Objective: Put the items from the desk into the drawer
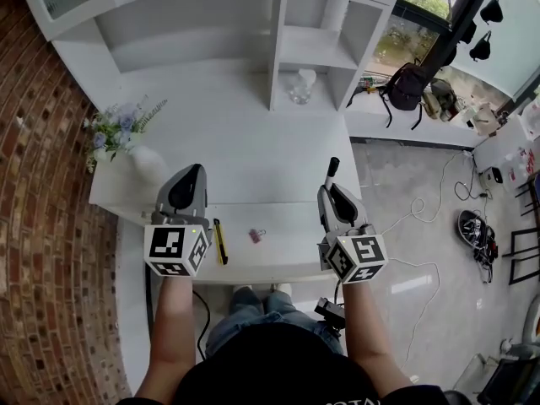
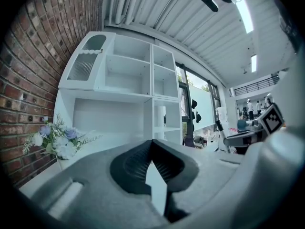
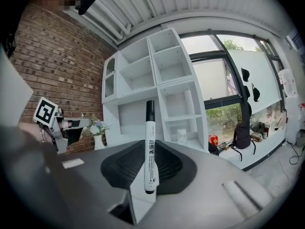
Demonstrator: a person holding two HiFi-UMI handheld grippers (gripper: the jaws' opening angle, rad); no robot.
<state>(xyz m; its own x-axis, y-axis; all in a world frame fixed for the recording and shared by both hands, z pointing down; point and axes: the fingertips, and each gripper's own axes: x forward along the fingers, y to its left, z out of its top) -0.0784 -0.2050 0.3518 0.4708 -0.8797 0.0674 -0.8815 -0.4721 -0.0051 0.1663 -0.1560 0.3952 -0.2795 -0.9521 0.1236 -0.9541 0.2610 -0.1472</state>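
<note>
Your right gripper (image 1: 335, 191) clamps the white marker (image 3: 150, 142) between its pads, black cap poking out past the jaw tips; your left gripper (image 1: 191, 175) sits pinched together, empty.

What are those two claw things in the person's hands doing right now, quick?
Left gripper: closed, nothing between its jaws.
Right gripper: closed on a white marker, which stands upright between its jaws.

The head camera looked steeply down from above the desk (image 1: 253, 154), with the left gripper (image 1: 196, 172) and right gripper (image 1: 334, 186) low in the frame. Each gripper camera sat close behind its own jaws, facing level toward the shelves (image 1: 312, 40), which all three views shared.
</note>
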